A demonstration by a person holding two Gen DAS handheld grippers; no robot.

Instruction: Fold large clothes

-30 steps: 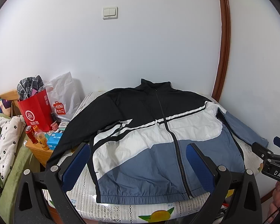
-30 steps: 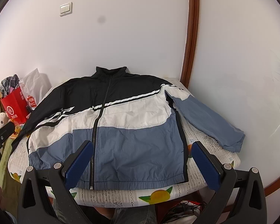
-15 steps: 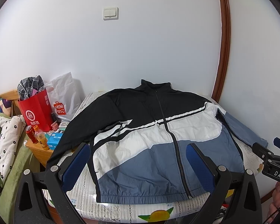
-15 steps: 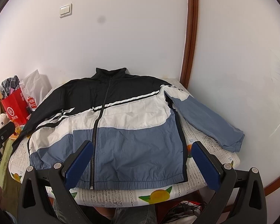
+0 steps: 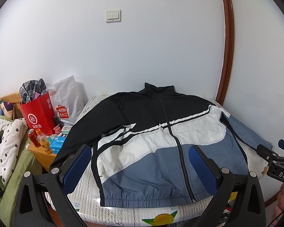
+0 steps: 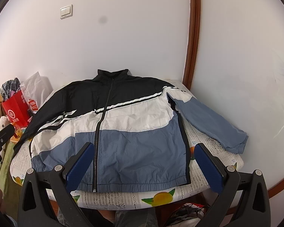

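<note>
Hovering with both sets of fingers wide and empty, I should pinch the jacket [image 6: 123, 132] by its blue sleeve [image 6: 214, 121], frame right, first.

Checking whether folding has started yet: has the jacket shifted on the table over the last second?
No. The jacket lies flat with its collar in the same spot below the light switch, and its blue sleeve is stretched out as before.
</note>
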